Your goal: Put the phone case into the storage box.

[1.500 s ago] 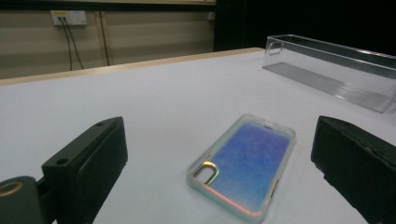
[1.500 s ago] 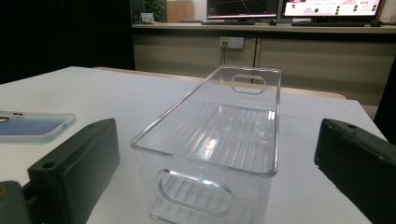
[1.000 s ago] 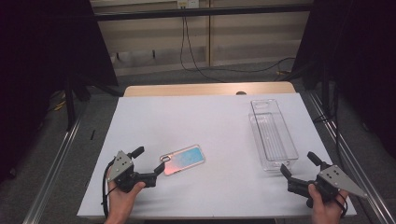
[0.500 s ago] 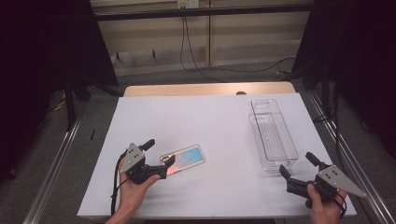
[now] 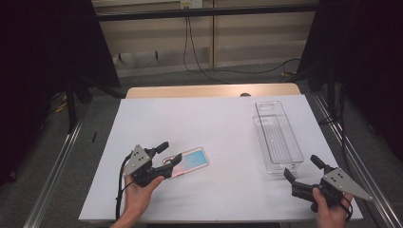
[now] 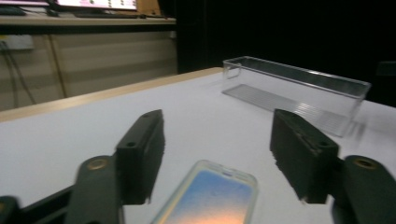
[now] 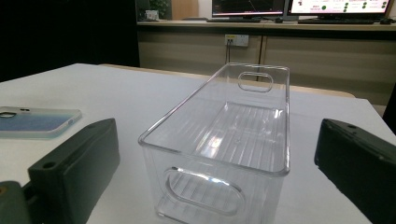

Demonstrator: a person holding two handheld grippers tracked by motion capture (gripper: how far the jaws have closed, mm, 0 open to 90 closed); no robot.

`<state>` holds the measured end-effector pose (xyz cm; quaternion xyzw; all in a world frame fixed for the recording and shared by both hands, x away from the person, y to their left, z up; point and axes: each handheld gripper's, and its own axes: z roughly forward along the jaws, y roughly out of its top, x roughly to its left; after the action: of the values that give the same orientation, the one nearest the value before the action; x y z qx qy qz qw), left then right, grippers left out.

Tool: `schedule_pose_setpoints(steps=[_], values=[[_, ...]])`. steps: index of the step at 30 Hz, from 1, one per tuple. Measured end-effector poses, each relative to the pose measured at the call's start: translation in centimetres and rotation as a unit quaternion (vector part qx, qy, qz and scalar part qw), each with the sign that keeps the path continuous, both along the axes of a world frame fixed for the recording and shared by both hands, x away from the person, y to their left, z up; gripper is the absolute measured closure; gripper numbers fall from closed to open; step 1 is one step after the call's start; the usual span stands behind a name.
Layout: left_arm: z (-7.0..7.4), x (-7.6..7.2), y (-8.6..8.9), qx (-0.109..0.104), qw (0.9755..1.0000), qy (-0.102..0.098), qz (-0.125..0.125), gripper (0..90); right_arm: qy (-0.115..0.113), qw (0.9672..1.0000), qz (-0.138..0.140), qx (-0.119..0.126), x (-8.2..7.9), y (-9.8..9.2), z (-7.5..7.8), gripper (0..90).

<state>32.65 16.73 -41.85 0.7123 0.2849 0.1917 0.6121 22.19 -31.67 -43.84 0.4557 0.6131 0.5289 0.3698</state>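
A phone case (image 5: 191, 162) with a blue-to-orange gradient lies flat on the white table (image 5: 209, 118), left of centre. My left gripper (image 5: 170, 153) reaches in from its left end. In the left gripper view the jaws (image 6: 217, 133) stand on either side of the case's near end (image 6: 212, 196) with gaps on both sides. They have just been closing and do not touch the case. A clear plastic bin (image 5: 278, 137) stands at the right. My right gripper (image 5: 301, 166) rests just in front of its near end, jaws wide open (image 7: 215, 135) around nothing.
The clear bin (image 7: 224, 140) is empty, with a handle cut-out at each end. A wooden table edge (image 5: 214, 90) runs along the back, and cables hang behind it. Metal rails flank the table on both sides.
My left gripper has moved right, up to the phone case, and its jaws have narrowed around the case's end. The right gripper, the bin and the case have stayed put.
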Motion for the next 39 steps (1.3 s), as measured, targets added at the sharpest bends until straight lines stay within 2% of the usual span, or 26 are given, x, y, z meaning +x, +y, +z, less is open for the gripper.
schedule_pose_setpoints(steps=[3, 7, 8, 11, 12, 13, 14, 17, 19, 20, 21, 22, 23, 25, 27, 33, 36, 37, 39], values=[[0.0, 0.1, 0.1, 0.001, 0.9999, 0.005, -0.009, 42.1, 0.001, 1.0, 0.0, 0.001, 0.0, 0.0, 0.0, 0.0], [0.2, 0.1, 0.4, -0.007, 0.9999, 0.012, -0.002, 57.6, 0.002, 1.0, 0.0, 0.001, 0.0, 0.0, 0.0, 0.0], [0.3, 0.1, 0.6, -0.004, 1.0, 0.009, 0.001, 60.5, 0.001, 1.0, 0.002, 0.001, 0.0, 0.0, 0.0, 0.0], [0.4, 0.2, 1.0, -0.002, 0.9998, 0.018, -0.005, 70.8, 0.001, 1.0, 0.002, 0.0, 0.0, 0.0, 0.0, 0.0], [0.3, 0.3, 1.0, 0.007, 0.9995, 0.027, -0.016, 73.5, 0.001, 1.0, 0.002, 0.0, 0.0, 0.0, 0.0, 0.0], [0.3, 0.3, 1.0, 0.007, 0.9995, 0.027, -0.016, 76.7, 0.001, 1.0, 0.002, -0.001, 0.0, 0.1, 0.0, 0.0], [0.3, 0.4, 0.9, 0.007, 0.9982, 0.05, -0.03, 78.6, 0.001, 1.0, 0.003, -0.001, 0.0, 0.1, 0.0, 0.0], [0.6, 0.3, 0.7, 0.017, 0.9976, 0.054, -0.039, 83.5, 0.003, 1.0, 0.003, -0.002, 0.0, 0.1, 0.0, 0.0], [0.8, 0.2, 0.5, 0.019, 0.9966, 0.064, -0.048, 88.9, 0.002, 1.0, 0.004, -0.001, 0.0, 0.1, 0.0, 0.0], [1.0, 0.2, 0.3, 0.036, 0.9955, 0.069, -0.055, 90.0, 0.002, 1.0, 0.004, -0.001, 0.0, 0.0, 0.0, 0.0], [1.0, 0.2, 0.3, 0.036, 0.9955, 0.069, -0.055, 90.0, 0.002, 1.0, 0.003, 0.0, 0.0, 0.0, 0.0, 0.0], [1.0, 0.2, 0.2, 0.034, 0.9948, 0.077, -0.058, 90.0, 0.002, 1.0, 0.003, 0.0, 0.0, 0.0, 0.0, 0.0], [0.9, 0.4, 0.2, 0.041, 0.9933, 0.089, -0.062, 90.0, 0.002, 1.0, 0.003, -0.001, 0.0, 0.0, 0.0, 0.0], [0.8, 0.7, 0.3, 0.042, 0.9923, 0.094, -0.068, 90.0, 0.002, 1.0, 0.003, -0.001, 0.0, 0.0, 0.0, 0.0], [0.6, 1.3, 0.2, 0.043, 0.9913, 0.106, -0.065, 90.0, 0.001, 1.0, 0.004, -0.002, 0.0, 0.0, 0.0, 0.0], [-0.1, 3.1, -0.1, 0.076, 0.9863, 0.128, -0.071, 90.0, 0.002, 1.0, 0.002, -0.004, 0.0, 0.0, 0.0, 0.0], [-0.4, 3.5, 0.0, 0.081, 0.9811, 0.158, -0.078, 90.0, 0.002, 1.0, 0.002, -0.004, 0.0, 0.0, 0.0, 0.0], [-0.4, 3.4, 0.0, 0.089, 0.9795, 0.162, -0.081, 90.0, 0.002, 1.0, 0.002, -0.004, 0.0, 0.0, 0.0, 0.0], [-0.3, 3.3, 0.0, 0.093, 0.9787, 0.163, -0.083, 90.0, 0.002, 1.0, 0.003, -0.004, 0.0, 0.0, 0.0, 0.0]])
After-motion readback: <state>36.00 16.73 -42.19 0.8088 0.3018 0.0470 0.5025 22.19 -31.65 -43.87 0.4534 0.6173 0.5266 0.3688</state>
